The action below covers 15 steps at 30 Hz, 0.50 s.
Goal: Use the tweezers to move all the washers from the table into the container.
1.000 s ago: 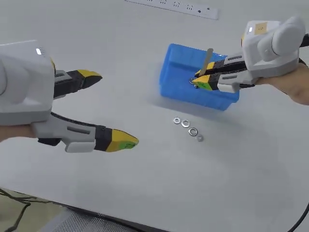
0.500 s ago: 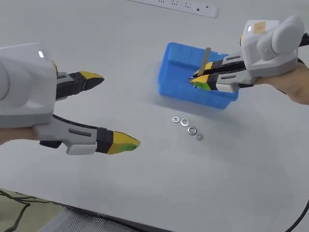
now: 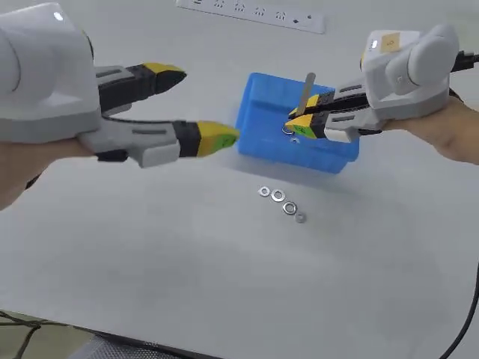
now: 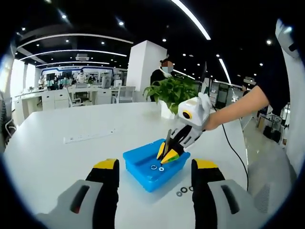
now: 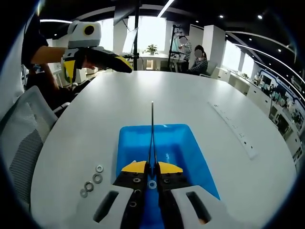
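Over the blue container [image 3: 258, 112], my right claw [image 3: 308, 116] is pressed together on the tweezers [image 3: 307, 88], whose tips point down into the bin. That has not altered over the last second: the claw hangs at the same spot above the bin's floor. In the left gripper view two washers [image 4: 153, 167] lie inside the container, right under the tweezer tips. Whether the tips have a washer pinched or have let it go, I cannot tell; the part is too small.

What has changed is my left claw [image 3: 196, 105]. A second ago it hung low and well apart from the bin. Now it is raised and carried in, with its lower tip just beside the container's left wall. Its jaws are spread wide and hold nothing. The camera has shifted a little too, but far less than that claw.

Out on the worktop [image 3: 150, 247], four washers [image 3: 278, 196] lie in a short slanting row near the bin's front wall, unmoved.

I judge the left claw is coming in to steady the container, and most of the job remains.
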Available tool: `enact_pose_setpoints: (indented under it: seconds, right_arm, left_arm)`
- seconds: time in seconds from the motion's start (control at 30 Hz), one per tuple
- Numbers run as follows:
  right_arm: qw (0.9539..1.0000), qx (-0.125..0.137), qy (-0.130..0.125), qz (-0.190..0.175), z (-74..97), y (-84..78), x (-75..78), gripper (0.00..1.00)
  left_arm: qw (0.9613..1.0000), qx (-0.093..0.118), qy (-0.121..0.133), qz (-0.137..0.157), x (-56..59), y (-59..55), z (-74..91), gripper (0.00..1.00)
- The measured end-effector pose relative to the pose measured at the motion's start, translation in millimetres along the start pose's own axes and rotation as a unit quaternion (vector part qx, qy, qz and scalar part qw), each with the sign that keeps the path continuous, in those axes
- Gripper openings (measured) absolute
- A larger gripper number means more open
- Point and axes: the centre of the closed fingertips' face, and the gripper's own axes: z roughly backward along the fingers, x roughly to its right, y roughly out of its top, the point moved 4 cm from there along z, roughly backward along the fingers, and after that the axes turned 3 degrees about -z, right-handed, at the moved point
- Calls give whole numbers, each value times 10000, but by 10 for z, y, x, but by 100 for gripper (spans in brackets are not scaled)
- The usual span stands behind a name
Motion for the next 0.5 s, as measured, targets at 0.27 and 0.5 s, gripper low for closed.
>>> enact_pose_setpoints:
  seconds: [0.27, 0.5]
  right_arm:
    - [9999, 104, -7, 31, 56, 67, 0, 8]
    - [9998, 141, 51, 148, 65, 112, -29, 8]
  left_arm:
    - [9984, -85, -480, -272, 67, 108, -424, 63]
    - [9947, -216, -928, -397, 51, 123, -730, 53]
